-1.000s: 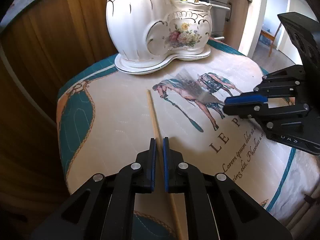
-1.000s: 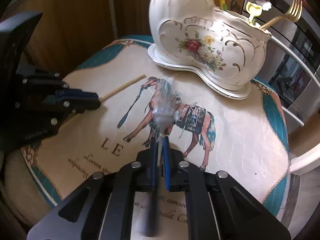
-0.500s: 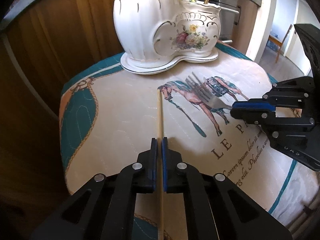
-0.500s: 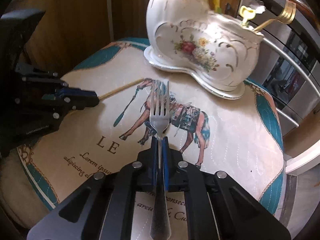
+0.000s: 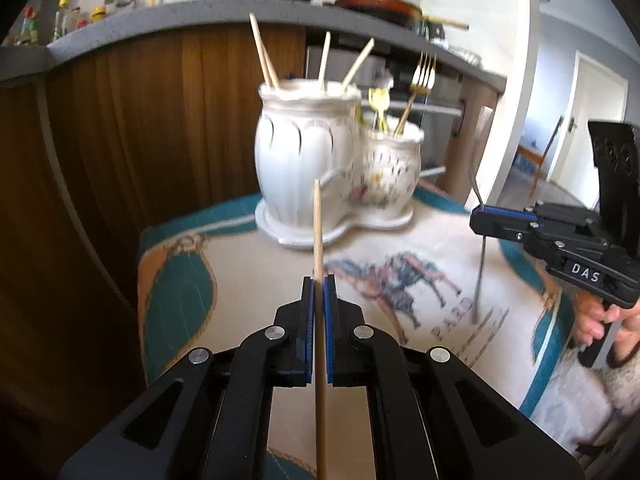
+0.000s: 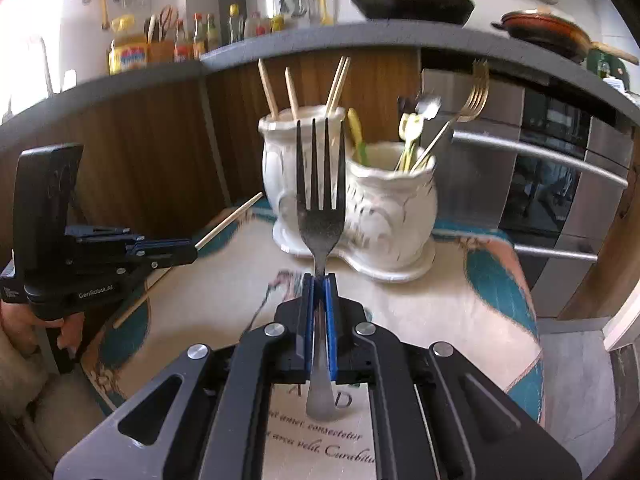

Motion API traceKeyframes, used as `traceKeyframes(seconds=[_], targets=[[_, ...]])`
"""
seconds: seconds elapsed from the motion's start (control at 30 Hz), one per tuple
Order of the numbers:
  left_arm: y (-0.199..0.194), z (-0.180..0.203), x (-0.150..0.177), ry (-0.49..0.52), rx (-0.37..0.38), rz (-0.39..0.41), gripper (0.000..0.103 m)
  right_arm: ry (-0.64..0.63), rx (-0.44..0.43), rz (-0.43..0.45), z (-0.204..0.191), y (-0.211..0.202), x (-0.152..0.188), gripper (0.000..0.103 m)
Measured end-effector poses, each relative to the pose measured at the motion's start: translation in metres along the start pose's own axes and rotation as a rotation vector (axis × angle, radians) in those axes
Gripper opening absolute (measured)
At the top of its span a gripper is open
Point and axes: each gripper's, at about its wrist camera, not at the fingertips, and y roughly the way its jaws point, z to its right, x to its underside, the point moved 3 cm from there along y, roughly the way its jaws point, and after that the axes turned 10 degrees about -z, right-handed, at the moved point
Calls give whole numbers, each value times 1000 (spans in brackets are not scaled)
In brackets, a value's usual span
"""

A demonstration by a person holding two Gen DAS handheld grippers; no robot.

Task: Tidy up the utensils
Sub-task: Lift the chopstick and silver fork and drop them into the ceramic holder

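The left gripper (image 5: 318, 280) is clamped on a wooden chopstick (image 5: 318, 224) and the right gripper (image 6: 319, 280) on a steel fork (image 6: 320, 200), both tips up and clear of the printed mat (image 6: 224, 300), probably for dropping into the holder. The white two-pot ceramic holder (image 6: 380, 216) stands at twelve o'clock of both grippers, chopsticks in its taller pot, forks in the lower. Open air lies above both rims; the counter edge (image 5: 168, 20) overhangs behind.

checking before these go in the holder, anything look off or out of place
Nothing stands out. The left gripper is shut on a chopstick, the right gripper on a fork, both raised off the tablecloth. The ceramic holder stands upright with its utensils inside.
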Motion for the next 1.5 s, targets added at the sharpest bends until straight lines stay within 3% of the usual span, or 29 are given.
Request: traceKeyframes(seconds=[0.33, 0.7, 0.97, 1.17, 1.5], targets=[[-29, -7, -42, -55, 74, 217, 5, 55, 14, 175, 20, -25, -38, 5], [-33, -16, -140, -121, 175, 489, 5, 94, 11, 313, 46, -45, -117, 5], [-12, -14, -178, -130, 139, 622, 5, 107, 21, 343, 53, -26, -144, 5], [8, -4, -181, -75, 68, 639, 5, 111, 27, 322, 60, -6, -136, 5], [10, 4, -154, 3, 69, 600, 5, 114, -12, 262, 66, 17, -111, 5]])
